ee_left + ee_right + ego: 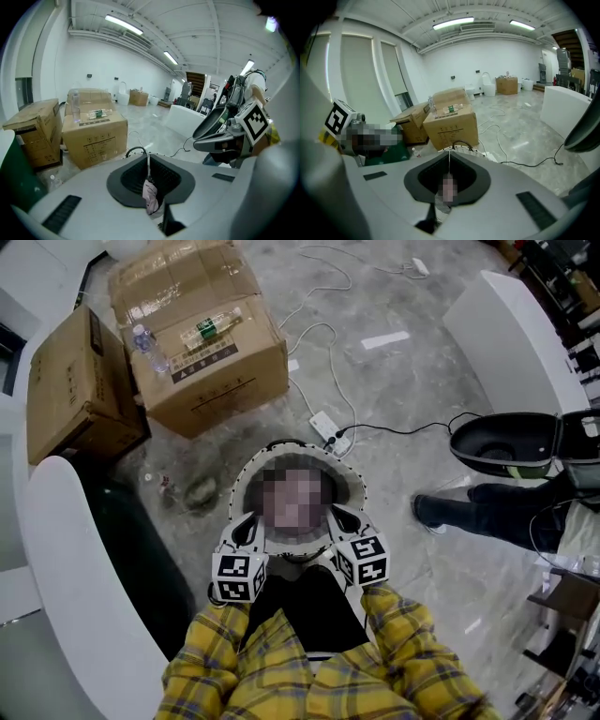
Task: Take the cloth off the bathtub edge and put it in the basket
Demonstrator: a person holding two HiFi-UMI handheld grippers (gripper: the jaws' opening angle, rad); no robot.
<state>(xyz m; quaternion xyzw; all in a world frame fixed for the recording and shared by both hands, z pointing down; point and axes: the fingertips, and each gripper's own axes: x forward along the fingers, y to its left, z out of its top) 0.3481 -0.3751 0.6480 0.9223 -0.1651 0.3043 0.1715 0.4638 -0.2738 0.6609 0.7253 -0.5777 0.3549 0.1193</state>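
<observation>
A pink cloth (pixel 151 197) hangs pinched in my left gripper (pixel 149 180), whose jaws are shut on it. My right gripper (pixel 449 174) is shut as well, on a fold of cloth (pixel 438 202) that shows below a blurred patch. In the head view both grippers, left (pixel 250 523) and right (pixel 345 519), are side by side over the white wicker basket (pixel 246 470). A blurred patch hides what hangs between them. The white bathtub edge (pixel 66 549) curves along the left, beside my left arm.
Two cardboard boxes (pixel 202 334) (pixel 75 385) stand beyond the basket, with water bottles on the larger one. A power strip (pixel 328 427) and cables lie on the marble floor. At the right are a person's leg (pixel 478 507), a black shell (pixel 502 446) and another white tub (pixel 511 324).
</observation>
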